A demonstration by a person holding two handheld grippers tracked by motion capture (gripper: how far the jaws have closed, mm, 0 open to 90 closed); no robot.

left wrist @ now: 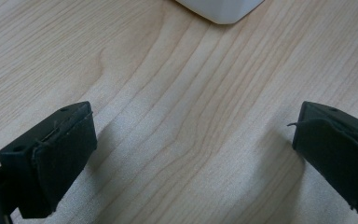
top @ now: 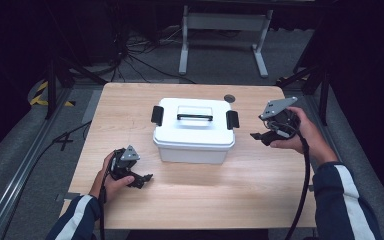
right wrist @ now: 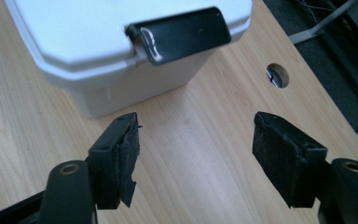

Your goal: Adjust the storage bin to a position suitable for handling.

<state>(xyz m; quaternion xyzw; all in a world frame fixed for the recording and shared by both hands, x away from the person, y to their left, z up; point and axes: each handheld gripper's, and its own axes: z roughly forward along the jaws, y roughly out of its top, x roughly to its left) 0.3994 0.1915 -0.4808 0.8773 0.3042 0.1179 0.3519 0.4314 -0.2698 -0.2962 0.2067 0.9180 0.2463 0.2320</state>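
Right tool (right wrist: pixel 196 154) gaping; white box (right wrist: pixel 98 42) cut off above.

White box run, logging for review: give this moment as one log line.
white box: lid on, latches down | left hand-held gripper: open, on table | right hand-held gripper: open, facing latch

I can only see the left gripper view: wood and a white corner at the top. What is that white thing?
Observer: A white box with its lid on, in the middle of the table.
Operator: Does it have a handle?
Observer: Yes, a black handle lies flat on the lid, and a black latch sits at each end.
Operator: Where is the other tool?
Observer: The right tool is held beside the box's right end, jaws open and empty, pointing at that latch.
Operator: Is my tool holding anything?
Observer: No, the left tool is open over bare wood.
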